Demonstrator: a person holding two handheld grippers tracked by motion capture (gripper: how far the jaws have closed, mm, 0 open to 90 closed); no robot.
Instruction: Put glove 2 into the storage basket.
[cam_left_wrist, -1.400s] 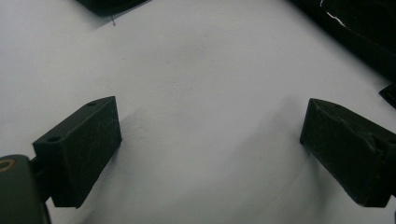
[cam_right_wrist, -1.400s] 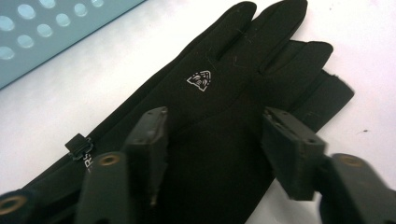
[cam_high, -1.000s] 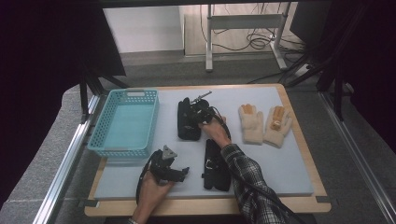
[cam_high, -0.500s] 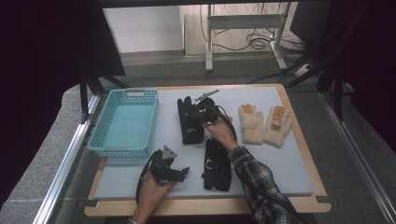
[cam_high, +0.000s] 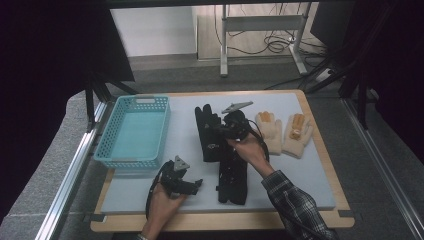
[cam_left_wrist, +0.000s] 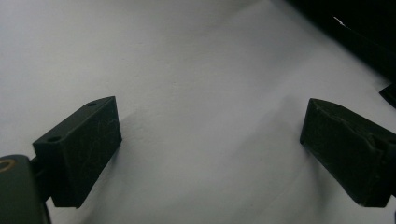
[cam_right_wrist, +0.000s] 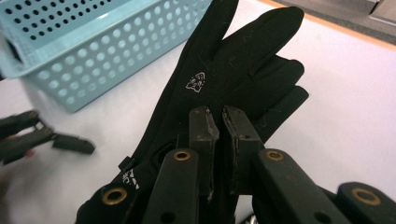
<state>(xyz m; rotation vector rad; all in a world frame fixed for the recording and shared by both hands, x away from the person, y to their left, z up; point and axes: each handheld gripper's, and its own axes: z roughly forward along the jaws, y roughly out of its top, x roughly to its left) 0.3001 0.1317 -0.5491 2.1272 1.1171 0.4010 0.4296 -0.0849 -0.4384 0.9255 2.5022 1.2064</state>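
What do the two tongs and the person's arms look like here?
Both are black. The left tongs carry a grey three-cornered plate on top and trail a black cable; their jaws are blocky black pads. The right tongs have the same grey plate and a looping black cable, with brass-ringed pivots on the linkage. The right sleeve is dark plaid; the left forearm shows no sleeve.

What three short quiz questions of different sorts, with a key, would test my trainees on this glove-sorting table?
1. True or false: the right hand-held gripper is shut on a black glove.
2. What colour is the basket?
3. Multiple choice: the left hand-held gripper is (a) shut on a glove, (b) open over the bare mat, (c) inside the basket.

Key: 1 true. 2 light blue. 3 b.
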